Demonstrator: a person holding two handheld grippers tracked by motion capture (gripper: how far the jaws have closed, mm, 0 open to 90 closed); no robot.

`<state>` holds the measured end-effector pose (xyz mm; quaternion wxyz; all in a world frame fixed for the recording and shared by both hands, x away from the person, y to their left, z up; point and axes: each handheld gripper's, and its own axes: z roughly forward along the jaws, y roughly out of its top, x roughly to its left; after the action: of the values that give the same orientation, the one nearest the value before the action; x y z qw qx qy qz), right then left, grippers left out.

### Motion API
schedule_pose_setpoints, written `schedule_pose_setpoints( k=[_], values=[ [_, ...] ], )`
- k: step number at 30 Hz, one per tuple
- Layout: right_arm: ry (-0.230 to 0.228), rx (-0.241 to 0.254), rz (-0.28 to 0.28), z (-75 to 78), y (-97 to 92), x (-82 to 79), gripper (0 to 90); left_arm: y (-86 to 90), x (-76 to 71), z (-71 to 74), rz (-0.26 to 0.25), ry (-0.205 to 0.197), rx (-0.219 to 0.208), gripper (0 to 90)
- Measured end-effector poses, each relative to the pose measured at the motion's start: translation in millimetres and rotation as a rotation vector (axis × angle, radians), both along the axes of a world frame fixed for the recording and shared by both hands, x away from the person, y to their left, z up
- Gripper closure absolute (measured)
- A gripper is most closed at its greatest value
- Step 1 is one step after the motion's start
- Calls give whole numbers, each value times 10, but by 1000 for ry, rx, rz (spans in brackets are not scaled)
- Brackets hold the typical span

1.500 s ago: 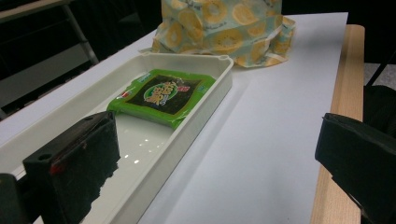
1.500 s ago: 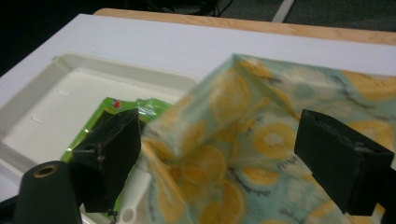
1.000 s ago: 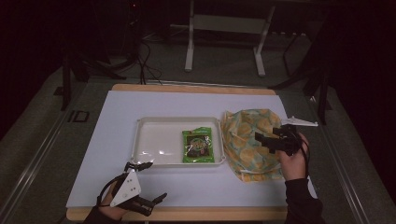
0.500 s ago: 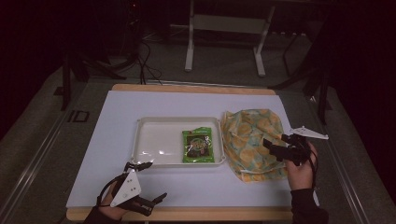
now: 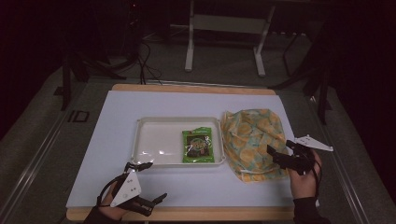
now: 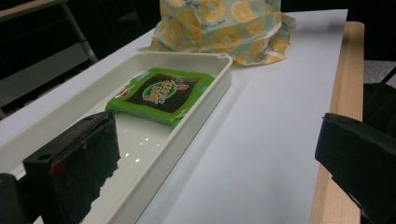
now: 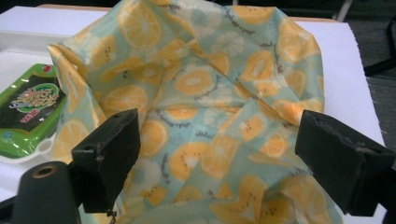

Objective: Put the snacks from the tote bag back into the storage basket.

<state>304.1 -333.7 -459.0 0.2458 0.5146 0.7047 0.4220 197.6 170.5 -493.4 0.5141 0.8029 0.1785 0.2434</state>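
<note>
Near the right middle of the high view, the right gripper (image 5: 280, 157) is hanging over the lower right edge of a cloth bag (image 5: 252, 137) with orange and lemon slices printed on it. The bag is lying crumpled on the white table (image 5: 154, 105), just beside the right end of a white tray (image 5: 159, 140). From up here the jaws are looking like small dark bits, and how far apart they are is hard to tell.

The right gripper view is showing this much better. Its two black jaws are standing wide apart, one at the lower left and one at the lower right of the frame, with the bag (image 7: 210, 107) spreading out between and behind them. They are not pinching anything. A green snack packet (image 7: 28, 112) is peeking in at the left edge.

At the bottom left of the high view, the left gripper (image 5: 144, 184) is sitting near the table's front edge, below the tray's left corner.

The left gripper view is showing its jaws wide apart too, holding nothing. It is looking along the tray (image 6: 196, 116), where the packet (image 6: 161, 93) is lying flat in the far end, with the bag (image 6: 224, 28) beyond at the top.
</note>
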Motion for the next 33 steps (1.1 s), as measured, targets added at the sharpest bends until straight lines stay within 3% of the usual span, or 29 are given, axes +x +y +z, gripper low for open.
schedule_pose_setpoints(
  k=[13,19,24,33],
  values=[
    [-55,-2,-25,-57,-44,-83,137,6,4,11,-7,-1,-4,4],
    [-108,-18,-16,-42,-14,-102,133,4,-3,10,-12,1,0,4],
    [-99,-18,-6,-76,-3,-83,135,8,-8,13,-13,1,-1,3],
    [-122,-47,15,-105,14,-59,134,6,-4,10,-16,4,5,4]
  ],
)
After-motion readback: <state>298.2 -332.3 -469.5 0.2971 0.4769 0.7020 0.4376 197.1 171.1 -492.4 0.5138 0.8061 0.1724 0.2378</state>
